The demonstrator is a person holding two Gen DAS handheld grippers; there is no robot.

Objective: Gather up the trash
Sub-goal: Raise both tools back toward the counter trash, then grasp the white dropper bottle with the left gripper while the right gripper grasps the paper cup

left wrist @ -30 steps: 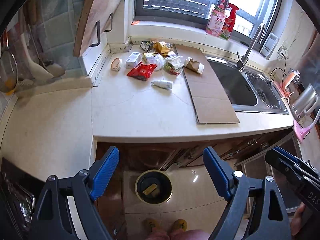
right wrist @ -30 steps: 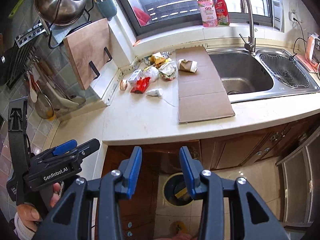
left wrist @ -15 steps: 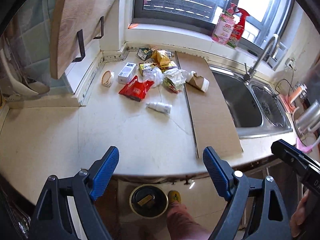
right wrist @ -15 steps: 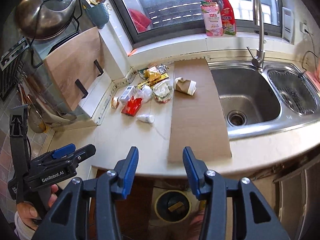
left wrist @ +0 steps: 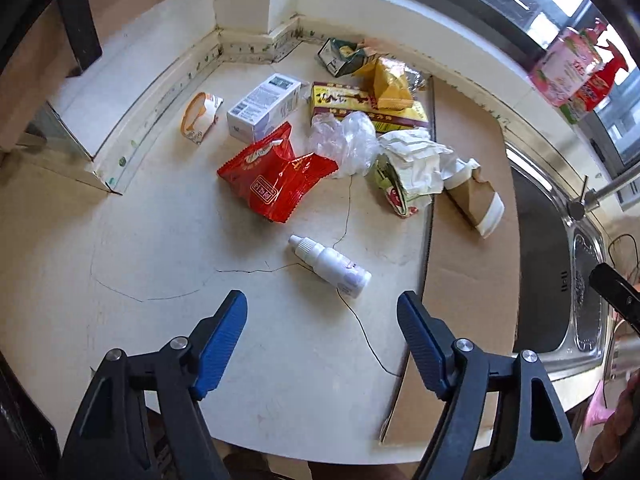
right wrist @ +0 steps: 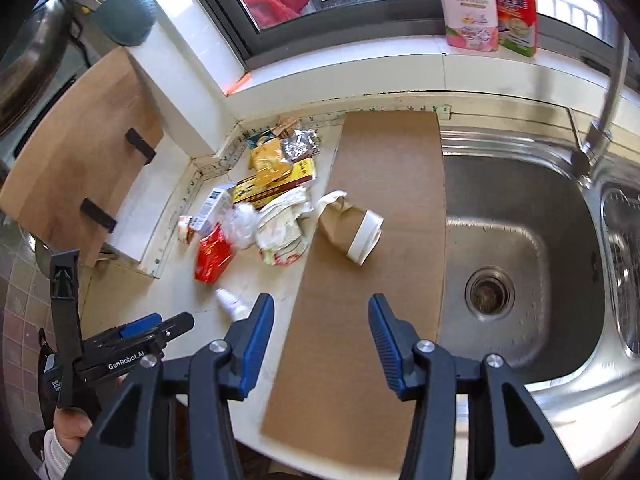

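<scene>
White plastic dropper bottle (left wrist: 330,266) lay on its side on the cream stone counter (left wrist: 160,248), nearest of the litter, just ahead of the left gripper (left wrist: 322,314); that gripper's jaws had just been closing yet stood apart, nothing between them. Behind lay a red foil snack packet (left wrist: 276,178), crumpled white paper wrapper (left wrist: 416,164) and a crushed brown paper cup (right wrist: 350,228) on a flat cardboard sheet (right wrist: 372,300). The right gripper (right wrist: 322,316), jaws just opening and empty, hung over the cardboard. Step judged: approach. Next: lowering astride the bottle.
</scene>
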